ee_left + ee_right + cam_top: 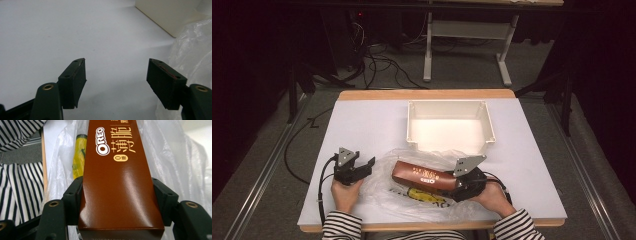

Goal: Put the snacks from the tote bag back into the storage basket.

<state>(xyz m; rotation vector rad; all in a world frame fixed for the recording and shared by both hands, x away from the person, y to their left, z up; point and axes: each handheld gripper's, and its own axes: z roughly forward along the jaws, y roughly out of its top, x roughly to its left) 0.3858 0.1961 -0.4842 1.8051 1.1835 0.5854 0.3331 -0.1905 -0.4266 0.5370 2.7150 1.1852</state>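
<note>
Right gripper view | Oreo box (117, 182) clamped in right gripper (117, 200)

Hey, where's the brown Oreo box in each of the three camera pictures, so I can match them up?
High view: the brown Oreo box lies low at centre, over the clear plastic bag, its right end in the right gripper.
Left gripper view: the box is not in it.
Right gripper view: the box runs up the middle, clamped between the jaws.
Shared landmark: the plastic bag, at the right edge of the left gripper view and behind the box in the right gripper view.
</note>
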